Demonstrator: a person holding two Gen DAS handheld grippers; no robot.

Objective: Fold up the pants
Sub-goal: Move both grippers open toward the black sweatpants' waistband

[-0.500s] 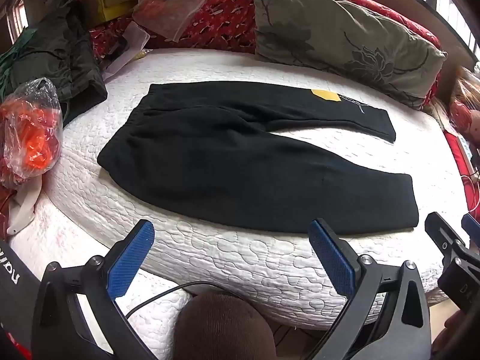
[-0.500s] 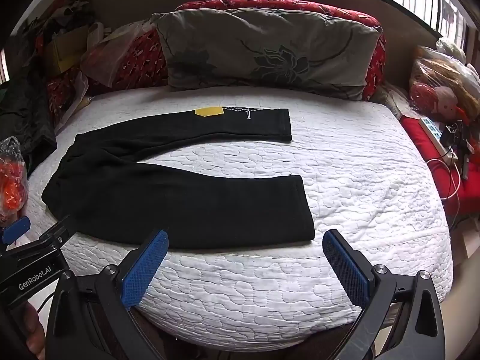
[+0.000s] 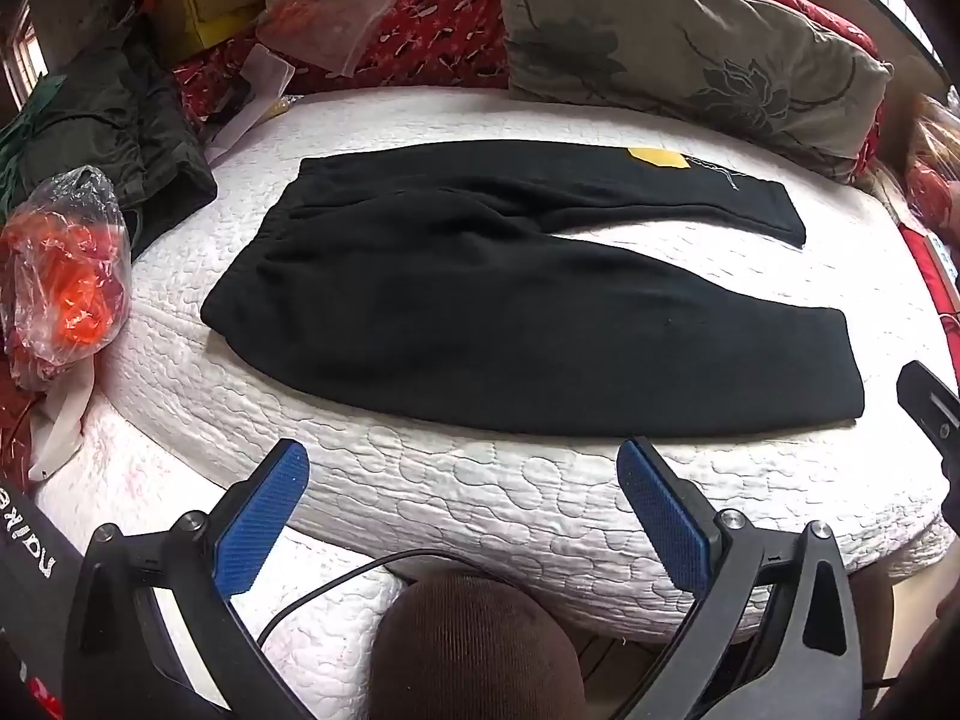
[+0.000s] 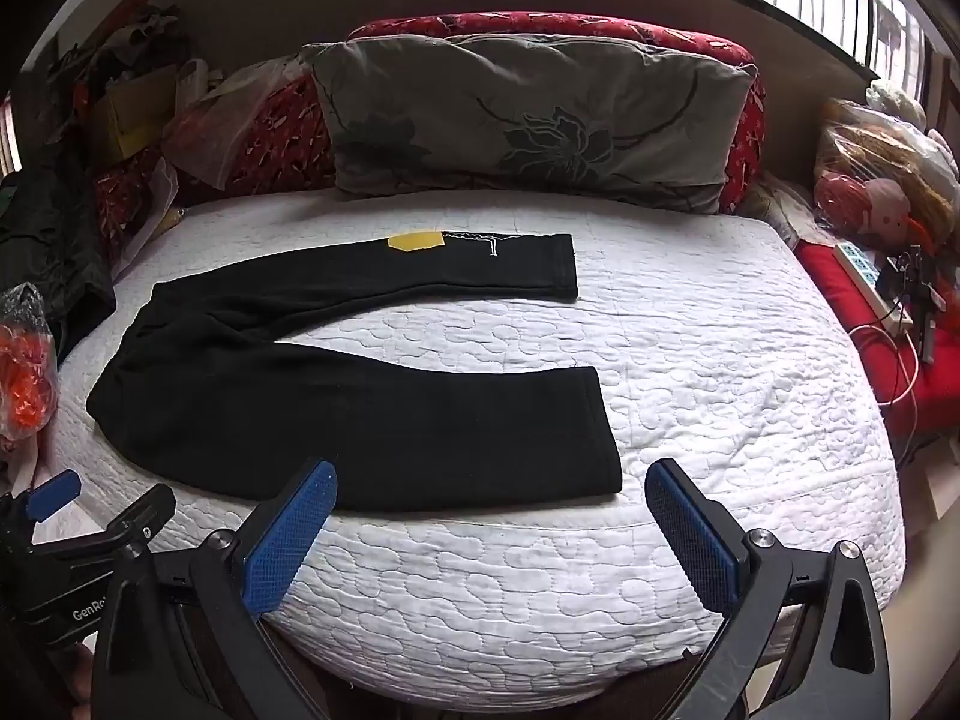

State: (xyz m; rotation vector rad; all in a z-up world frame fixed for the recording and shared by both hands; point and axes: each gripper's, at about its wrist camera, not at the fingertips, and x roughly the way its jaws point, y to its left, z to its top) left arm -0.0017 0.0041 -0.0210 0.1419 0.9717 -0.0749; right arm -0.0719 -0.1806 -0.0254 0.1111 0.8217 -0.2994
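Black pants [image 3: 480, 300] lie flat on the white quilted bed [image 3: 480, 492], waistband to the left, the two legs spread apart to the right. The far leg carries a yellow patch [image 3: 657, 157]. The pants also show in the right wrist view [image 4: 360, 408], with the yellow patch [image 4: 415, 240] on the far leg. My left gripper [image 3: 462, 474] is open and empty, just short of the bed's near edge below the pants' seat. My right gripper [image 4: 492, 492] is open and empty, close to the near leg's cuff [image 4: 600, 426].
A grey flowered pillow [image 4: 528, 120] leans on red cushions [image 3: 444, 30] at the back. A plastic bag of orange items [image 3: 63, 276] and dark clothing [image 3: 102, 126] lie at the left. Stuffed toys and a power strip [image 4: 864, 276] are at the right. A brown knee [image 3: 480, 648] is below the left gripper.
Both grippers have moved a little forward toward the bed, so the pants look slightly nearer. The pants have not moved.
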